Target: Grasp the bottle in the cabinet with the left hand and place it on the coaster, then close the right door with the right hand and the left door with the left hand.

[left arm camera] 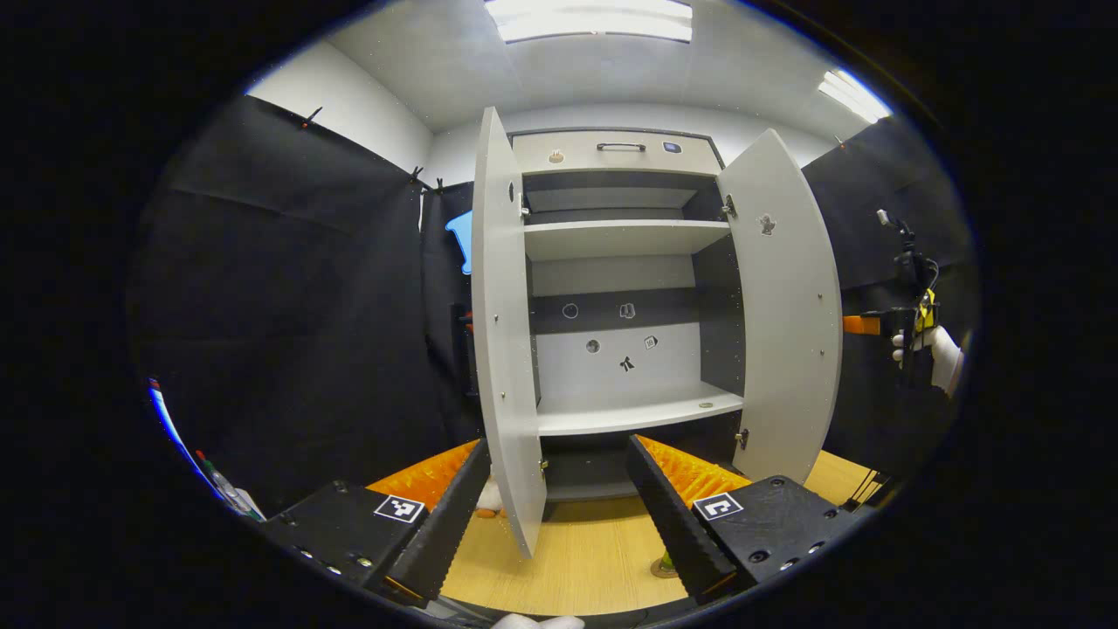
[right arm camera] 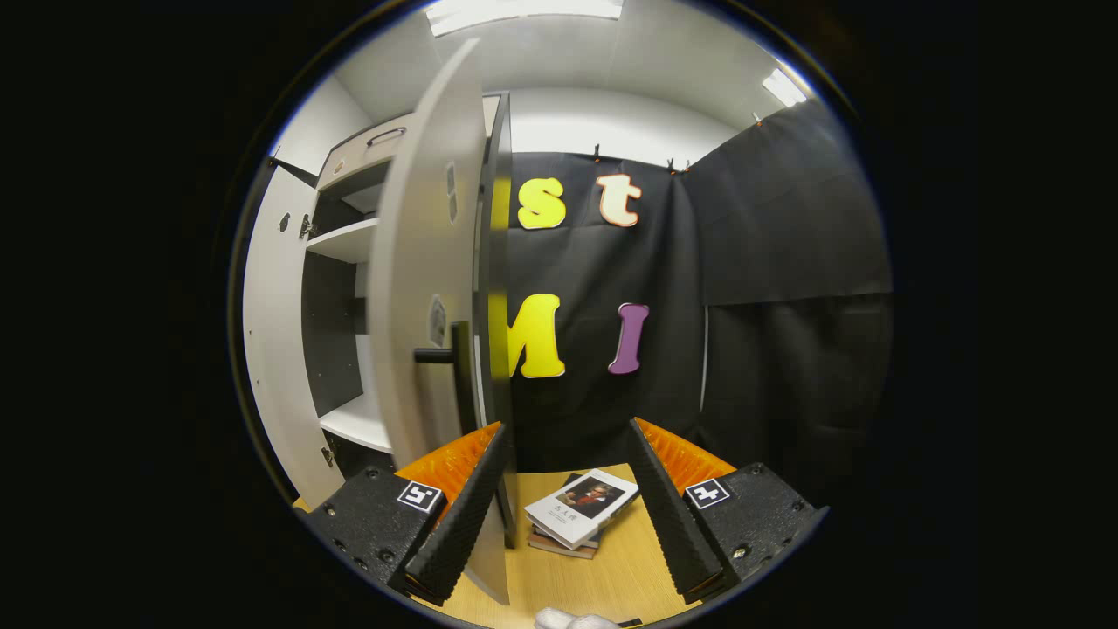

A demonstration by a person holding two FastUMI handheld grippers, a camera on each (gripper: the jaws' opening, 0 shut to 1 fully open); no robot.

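The bottle [left arm camera: 666,559] seems already out of the cabinet [left arm camera: 624,262]: in the left gripper view a small greenish base stands on a round coaster [left arm camera: 661,570] on the wooden surface [left arm camera: 576,559], mostly hidden behind one finger of the left hand-held gripper [left arm camera: 552,511], so I cannot be sure of it. The cabinet shelves look bare. I judge the placing step done and the door-closing step in hand.

Both doors stand open. In the right gripper view the right door [right arm camera: 425,288] stands edge-on just in front of the right hand-held gripper [right arm camera: 568,511], its dark handle [right arm camera: 441,355] sticking out above the inner finger, whose tip overlaps the door's lower edge; whether they touch I cannot tell. Its jaws are spread wide and hold nothing. The next move calls for pressing the door's outer face and swinging it toward the cabinet.

The left hand-held gripper is likewise wide and empty, with the left door [left arm camera: 507,349] rising between its fingers, waiting its turn. A stack of books [right arm camera: 578,514] lies on the surface beyond.
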